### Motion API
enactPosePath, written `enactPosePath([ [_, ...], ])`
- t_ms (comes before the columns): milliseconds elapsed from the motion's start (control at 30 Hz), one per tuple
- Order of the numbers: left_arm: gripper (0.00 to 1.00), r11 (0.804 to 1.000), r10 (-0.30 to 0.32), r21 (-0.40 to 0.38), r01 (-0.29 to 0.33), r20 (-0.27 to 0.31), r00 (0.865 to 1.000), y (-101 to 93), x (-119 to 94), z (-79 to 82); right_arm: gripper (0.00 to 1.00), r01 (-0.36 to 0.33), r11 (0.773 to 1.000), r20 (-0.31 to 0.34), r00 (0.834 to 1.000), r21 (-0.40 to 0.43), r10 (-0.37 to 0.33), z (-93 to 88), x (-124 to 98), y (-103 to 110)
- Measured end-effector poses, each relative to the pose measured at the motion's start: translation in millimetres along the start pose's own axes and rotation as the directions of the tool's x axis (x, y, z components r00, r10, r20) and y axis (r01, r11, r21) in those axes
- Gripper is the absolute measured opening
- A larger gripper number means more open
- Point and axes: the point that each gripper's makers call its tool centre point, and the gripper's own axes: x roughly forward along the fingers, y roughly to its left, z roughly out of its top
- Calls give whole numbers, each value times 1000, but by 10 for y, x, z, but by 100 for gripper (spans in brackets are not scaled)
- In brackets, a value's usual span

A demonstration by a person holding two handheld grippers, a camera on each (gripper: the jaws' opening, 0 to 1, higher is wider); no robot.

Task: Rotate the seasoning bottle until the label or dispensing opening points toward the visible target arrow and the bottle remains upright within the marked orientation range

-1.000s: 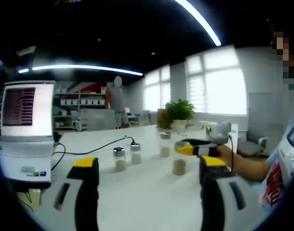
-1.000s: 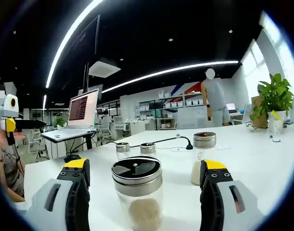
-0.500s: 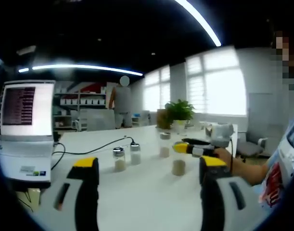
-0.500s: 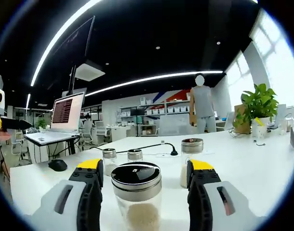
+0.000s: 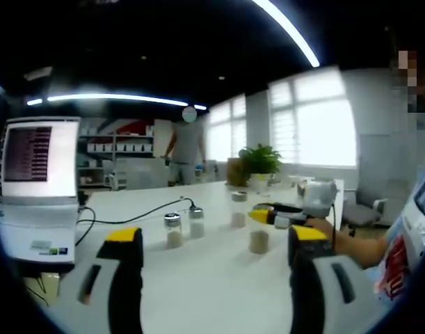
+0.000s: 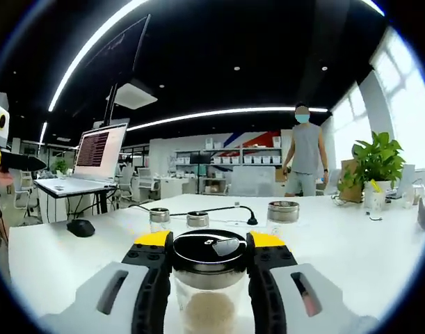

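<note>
Right gripper [image 6: 209, 259]: jaws clamped on seasoning bottle [image 6: 209, 285], lower centre of right gripper view; bottle upright on white table [image 6: 379, 257], black lid, pale granules inside. 3 other shakers behind, mid-frame: [image 6: 159, 220], [image 6: 197, 221], [image 6: 282, 216]. Left gripper [image 5: 211, 240]: jaws spread wide, nothing between. Left gripper view, centre: 4 bottles total, held one at [image 5: 259, 241]. 1 laptop [image 5: 37, 191] at left. 1 potted plant [image 5: 259, 165] upper centre-right. 1 person [image 6: 305, 160] standing in background.

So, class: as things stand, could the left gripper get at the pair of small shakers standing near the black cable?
Probably yes. The left gripper is open, and bare white table lies between its jaws and the two shakers. The right gripper, shut on the seasoning bottle, sits off to the side.
</note>
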Motion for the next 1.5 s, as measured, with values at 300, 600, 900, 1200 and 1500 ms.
enactPosePath([
  [300,91,1000,0,1,0,0,1000,7,-4,7,41,-13,1000,1,1000,-7,13,-4,13,1],
  [600,91,1000,2,0,-2,-1,1000,8,-12,4,41,-21,1000,5,1000,0,21,-4,-2,-11],
  [900,91,1000,6,-3,-6,-1,1000,17,-16,-3,41,-34,999,-5,999,-1,34,-11,-9,-9],
  [1200,90,1000,22,-8,-22,-3,1000,48,-26,-13,41,-88,996,-30,996,2,88,-20,-8,-3],
  [1500,90,1000,11,-14,-11,-6,1000,19,-5,-23,41,-119,993,-38,992,3,119,-30,-11,14],
])
